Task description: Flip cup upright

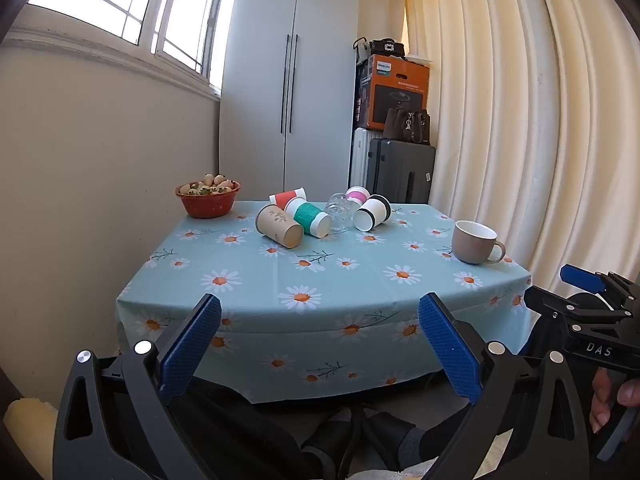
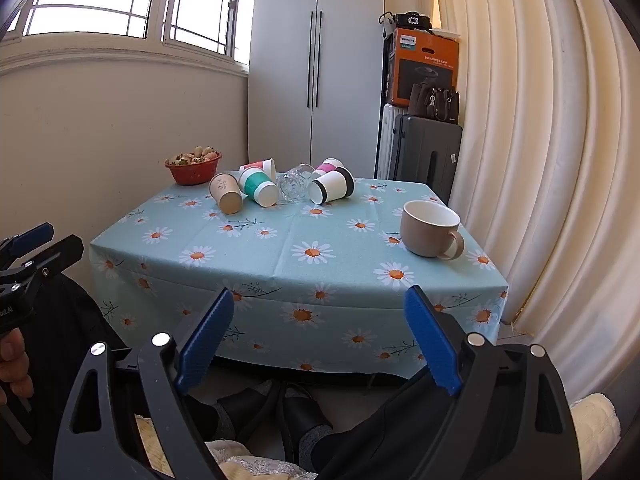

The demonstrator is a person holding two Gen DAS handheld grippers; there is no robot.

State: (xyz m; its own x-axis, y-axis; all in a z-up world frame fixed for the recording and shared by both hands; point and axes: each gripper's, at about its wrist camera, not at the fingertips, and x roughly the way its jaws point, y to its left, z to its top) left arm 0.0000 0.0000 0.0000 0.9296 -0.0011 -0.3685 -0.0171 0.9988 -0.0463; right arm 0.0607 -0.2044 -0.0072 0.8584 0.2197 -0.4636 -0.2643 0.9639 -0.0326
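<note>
From the left wrist camera, the left gripper (image 1: 320, 336) hangs in front of the near edge of the table (image 1: 360, 280), its blue-padded fingers spread wide with nothing between them. At the right edge the right gripper (image 1: 584, 280) shows only in part, its body marked "DAS"; I cannot tell its state from here. Far off, an orange box (image 1: 396, 92) stands on the suitcases, its print too small to read. A red bowl (image 1: 208, 199) at the far left corner holds eggs and something green. A cluster of cups lies tipped over at the far middle: a brown paper cup (image 1: 280, 226) with a faint sketch on its side, a green-sleeved cup (image 1: 312, 218), a red cup (image 1: 286, 197), a clear glass (image 1: 340, 208), a pink cup (image 1: 358, 194) and a black-banded white cup (image 1: 372, 213). A taupe mug (image 1: 476, 242) stands upright near the right edge, well apart from them.

From the right wrist camera, the right gripper (image 2: 320, 336) is likewise spread and holds nothing. The box (image 2: 426, 70) reads "PHILIPS". The mug (image 2: 430, 228) shows a white interior with nothing visible in it.
</note>
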